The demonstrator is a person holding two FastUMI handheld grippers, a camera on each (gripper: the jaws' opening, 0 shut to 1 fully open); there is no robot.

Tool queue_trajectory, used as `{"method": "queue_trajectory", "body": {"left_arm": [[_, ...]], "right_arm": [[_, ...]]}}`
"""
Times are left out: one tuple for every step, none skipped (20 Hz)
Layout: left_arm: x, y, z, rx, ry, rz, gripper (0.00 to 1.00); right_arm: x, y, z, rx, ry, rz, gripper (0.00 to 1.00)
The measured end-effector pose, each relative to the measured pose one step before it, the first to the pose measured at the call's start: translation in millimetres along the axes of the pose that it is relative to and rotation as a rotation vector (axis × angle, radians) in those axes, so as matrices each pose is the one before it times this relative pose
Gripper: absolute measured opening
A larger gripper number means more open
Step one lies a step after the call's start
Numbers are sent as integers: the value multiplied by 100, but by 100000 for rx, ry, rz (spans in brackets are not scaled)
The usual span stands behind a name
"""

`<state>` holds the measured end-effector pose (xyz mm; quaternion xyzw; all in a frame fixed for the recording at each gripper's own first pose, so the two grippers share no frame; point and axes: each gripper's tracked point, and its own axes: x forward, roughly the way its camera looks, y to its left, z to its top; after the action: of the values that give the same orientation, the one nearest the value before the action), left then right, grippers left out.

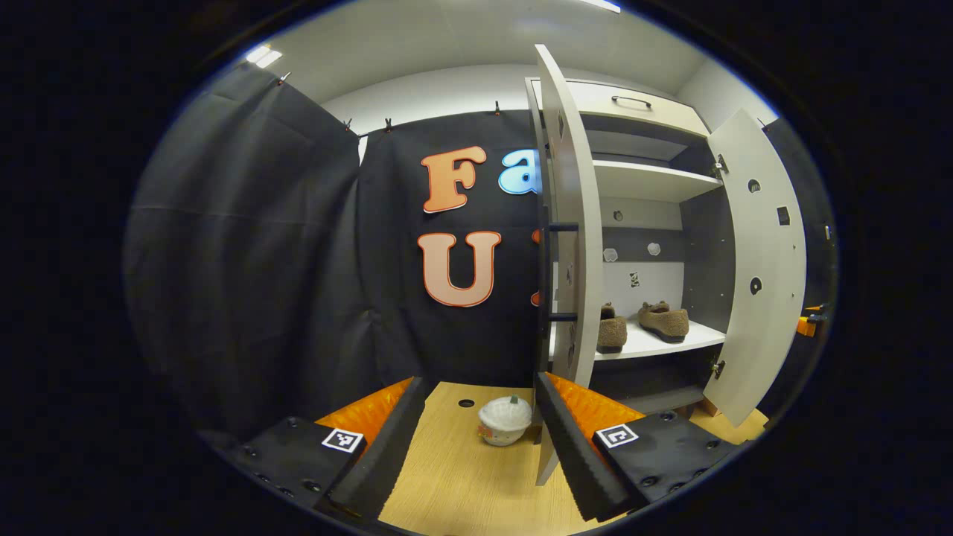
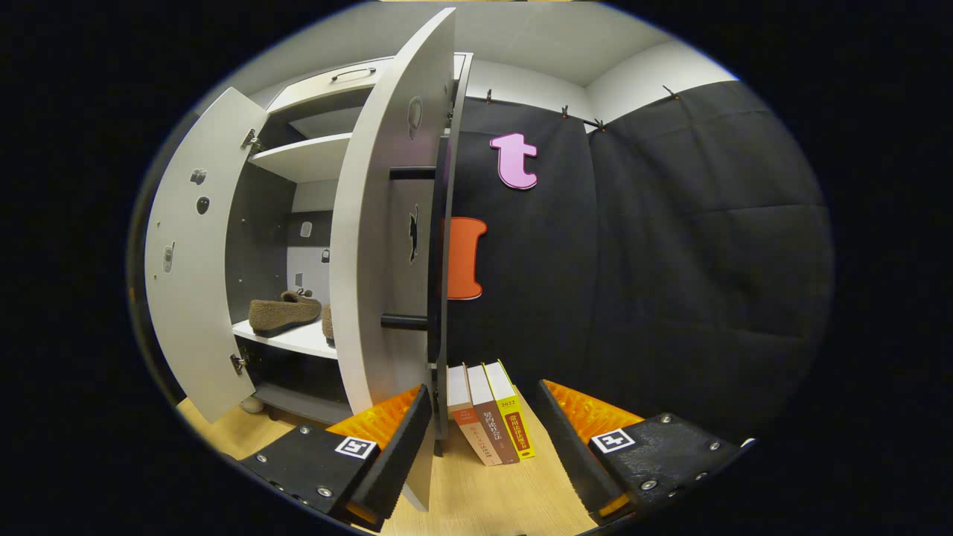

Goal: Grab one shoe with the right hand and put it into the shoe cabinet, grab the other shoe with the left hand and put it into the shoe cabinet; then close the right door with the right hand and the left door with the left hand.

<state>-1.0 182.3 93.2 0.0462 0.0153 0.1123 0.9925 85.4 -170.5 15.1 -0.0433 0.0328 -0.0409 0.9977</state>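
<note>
Two brown fuzzy shoes (image 1: 663, 320) (image 1: 612, 327) sit side by side on the lower white shelf of the shoe cabinet (image 1: 648, 179). Both doors stand open. In the left gripper view the left door (image 1: 573, 223) is edge-on just behind my right finger, and my left gripper (image 1: 476, 439) is open and holds nothing. In the right gripper view one shoe (image 2: 283, 313) shows whole and the other shoe (image 2: 328, 324) is half hidden by the right door (image 2: 383, 223). That door's edge stands beside the left finger of my right gripper (image 2: 484, 439), which is open and holds nothing.
A small white pumpkin-shaped pot (image 1: 505, 420) stands on the wooden floor (image 1: 461, 484) ahead of the left gripper. Three upright books (image 2: 491, 417) lean by the cabinet's right side. Black bar handles (image 2: 406, 321) stick out of the doors' outer faces. Black cloth walls enclose the booth.
</note>
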Motion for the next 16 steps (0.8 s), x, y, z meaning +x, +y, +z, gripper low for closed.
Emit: {"method": "queue_trajectory", "body": {"left_arm": [[170, 58, -550, -913, 1158, -125, 100], [268, -152, -373, -889, 1114, -200, 100], [187, -116, -503, -740, 974, -136, 100], [253, -222, -274, -445, 766, -669, 98], [296, -444, -354, 195, 972, -1152, 95], [181, -202, -169, 568, 392, -244, 98], [160, 14, -61, 668, 130, 122, 95], [191, -122, -89, 437, 87, 142, 95], [244, -182, -56, 182, -92, 91, 95], [271, 106, -19, -167, -180, 564, 95], [67, 223, -56, -708, -231, 805, 95], [216, -25, -203, -937, 200, 35, 98], [292, -100, -263, -691, 489, -226, 100], [287, -13, -121, -212, 360, -188, 95], [143, 4, -45, 222, 266, 56, 98], [239, 27, -42, 335, 143, 206, 96]], "right_arm": [[107, 561, -41, 890, 116, 1428, 89], [128, 746, -25, 1161, 26, 1862, 89], [106, 847, -94, 1168, 184, 2334, 89], [300, 916, -31, 1058, 161, 2632, 89], [195, 885, -35, 685, 86, 2632, 89], [248, 975, -29, 384, -157, 2445, 89], [306, 878, -21, 473, -61, 2120, 89], [300, 796, -48, 818, -29, 1805, 89], [334, 753, -104, 1049, -44, 1495, 89], [441, 667, -41, 1211, -422, 1234, 89], [254, 555, -90, 1214, -594, 1183, 89], [290, 562, -124, 1173, -226, 1122, 89], [244, 453, -242, 1085, 300, 1231, 89], [321, 560, -144, 819, -49, 1255, 89], [319, 519, -79, 540, -16, 1058, 89], [85, -103, -16, 402, -157, 973, 89]]}}
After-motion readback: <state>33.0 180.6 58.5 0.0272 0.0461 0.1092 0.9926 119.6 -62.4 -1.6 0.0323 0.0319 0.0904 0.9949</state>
